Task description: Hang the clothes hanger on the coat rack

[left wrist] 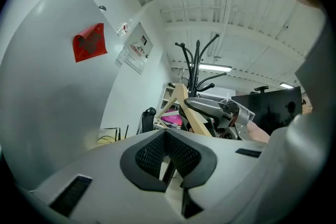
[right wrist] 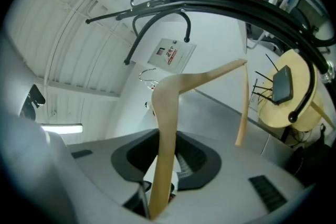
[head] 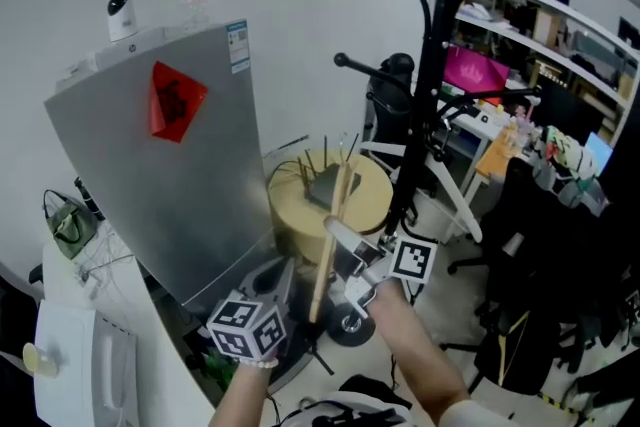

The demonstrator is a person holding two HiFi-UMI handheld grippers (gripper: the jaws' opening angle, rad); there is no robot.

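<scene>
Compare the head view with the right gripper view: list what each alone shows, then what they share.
Head view only: the red paper decoration, the small white camera and the green bag. Right gripper view only: the lit ceiling strip light and, close up, the right gripper clamped on the pale wooden clothes hanger. Both: that hanger, the black metal coat rack and the round beige stand.

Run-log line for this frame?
right gripper: shut on wooden hanger | left gripper: shut | coat rack: hanger not yet hung
</scene>
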